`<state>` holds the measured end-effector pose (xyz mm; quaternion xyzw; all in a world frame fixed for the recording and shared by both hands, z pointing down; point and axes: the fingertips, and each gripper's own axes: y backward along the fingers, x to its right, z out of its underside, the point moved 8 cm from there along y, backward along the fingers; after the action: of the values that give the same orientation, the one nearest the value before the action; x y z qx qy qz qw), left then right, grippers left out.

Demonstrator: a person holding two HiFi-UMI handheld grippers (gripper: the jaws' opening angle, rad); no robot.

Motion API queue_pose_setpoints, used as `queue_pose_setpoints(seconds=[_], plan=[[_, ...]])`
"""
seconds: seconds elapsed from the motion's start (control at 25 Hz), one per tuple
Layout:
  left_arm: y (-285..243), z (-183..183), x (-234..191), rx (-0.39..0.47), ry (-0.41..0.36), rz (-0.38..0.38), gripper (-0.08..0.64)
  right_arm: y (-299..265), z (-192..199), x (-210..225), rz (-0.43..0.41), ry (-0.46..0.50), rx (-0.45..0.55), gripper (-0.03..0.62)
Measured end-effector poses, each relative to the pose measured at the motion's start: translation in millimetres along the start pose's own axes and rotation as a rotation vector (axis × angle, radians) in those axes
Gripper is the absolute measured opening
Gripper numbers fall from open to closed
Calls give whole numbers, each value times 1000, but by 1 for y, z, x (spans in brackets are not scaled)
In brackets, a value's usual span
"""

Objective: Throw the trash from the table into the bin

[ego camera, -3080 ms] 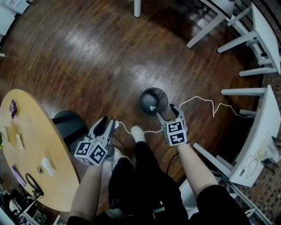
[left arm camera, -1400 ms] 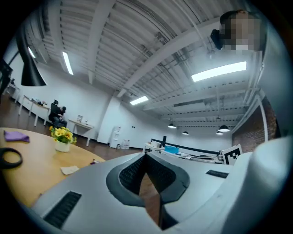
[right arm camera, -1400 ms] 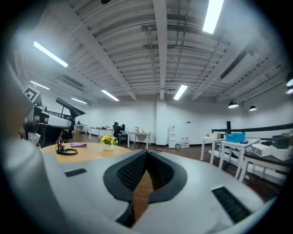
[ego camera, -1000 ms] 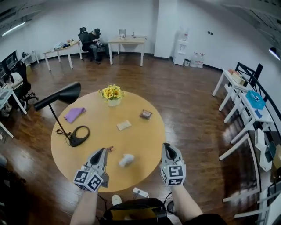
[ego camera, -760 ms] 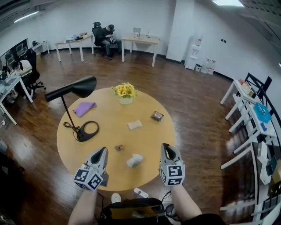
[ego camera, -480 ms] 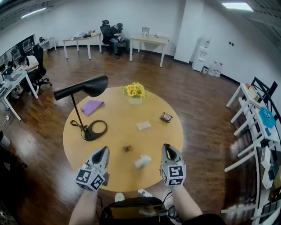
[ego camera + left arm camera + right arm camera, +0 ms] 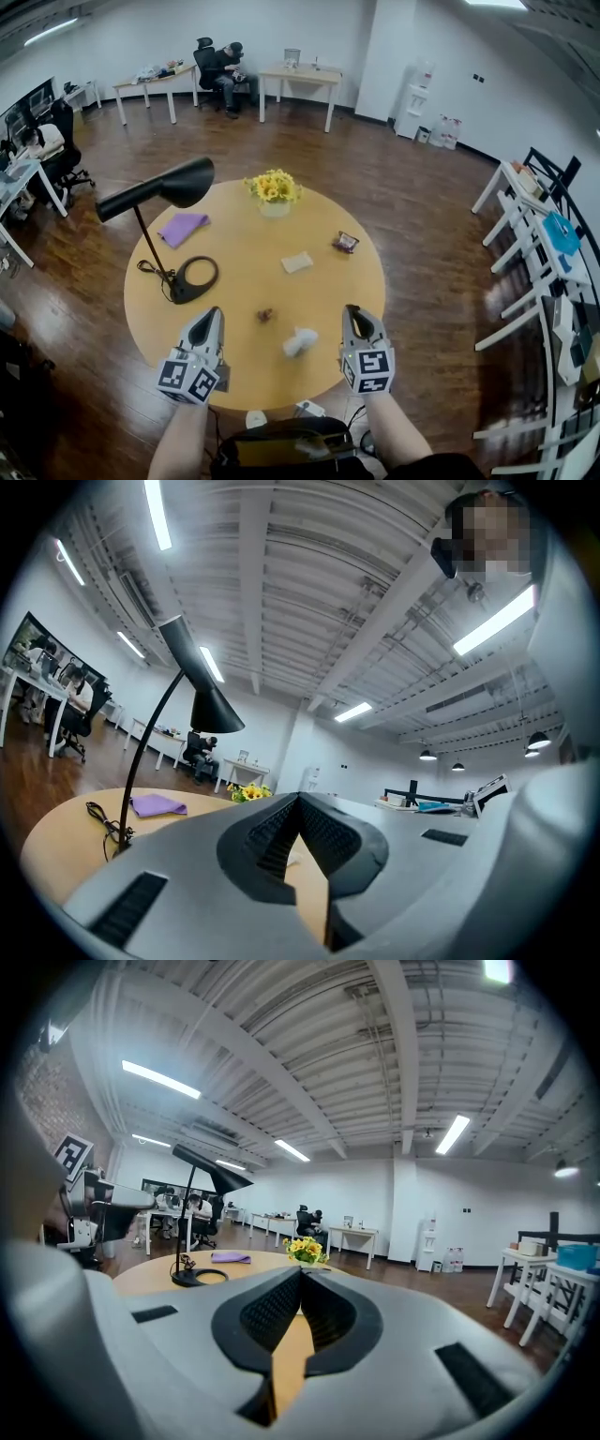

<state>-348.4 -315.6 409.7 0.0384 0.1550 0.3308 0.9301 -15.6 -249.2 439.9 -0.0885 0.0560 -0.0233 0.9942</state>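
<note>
- Your left gripper (image 7: 212, 315) hovers over the near edge of the round table (image 7: 150, 323), at about 7 o'clock on the tabletop. Its own view shows the jaws pressed together with nothing between them.
- Your right gripper (image 7: 353, 313) is over the rim at about 4 o'clock. Its jaws are likewise closed tight and empty, tips meeting at a point in its own view.
- Both grippers point away from you across the table, well apart from each other.
- Trash on the table:
  - crumpled white tissue (image 7: 300, 342) at 5 o'clock, between your two grippers and nearer the right one, touched by neither;
  - small brown scrap (image 7: 265, 316) at 6 o'clock, just beyond the tissue;
  - beige paper piece (image 7: 297, 262) near the centre, toward 2 o'clock;
  - dark wrapper (image 7: 345, 243) at 2 o'clock, near the rim.
- Other things on the table:
  - vase of yellow flowers (image 7: 273, 190) at 12 o'clock;
  - purple cloth (image 7: 182, 228) at 10 o'clock;
  - black desk lamp (image 7: 192, 280), base at 9 o'clock, with its shade leaning out over the 10 o'clock side.
- Floor around the table is dark wood (image 7: 422, 234).
</note>
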Motion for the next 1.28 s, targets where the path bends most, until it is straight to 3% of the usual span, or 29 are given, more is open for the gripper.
queue_pose_setpoints(seconds=[0.36,0.52,0.6,0.88,0.92,0.96,1.28], plan=[[2,11,-12,-46,36,-1,0,-16,16,-17,-61,-55,-42,23],[5,20,-22,-82,45,-6,0,-32,50,-27,-56,-122,-192,236],[6,23,-26,-99,51,-2,0,-39,70,-31,-33,-178,-275,295],[10,44,-49,-211,50,-20,0,-46,123,-56,-4,-229,-468,309],[10,49,-52,-233,53,-23,3,-47,129,-57,-1,-244,-489,360],[11,54,-55,-256,58,-26,3,-48,134,-58,6,-261,-510,368],[19,84,-76,-367,135,-44,31,-68,173,-67,92,-387,-654,368]])
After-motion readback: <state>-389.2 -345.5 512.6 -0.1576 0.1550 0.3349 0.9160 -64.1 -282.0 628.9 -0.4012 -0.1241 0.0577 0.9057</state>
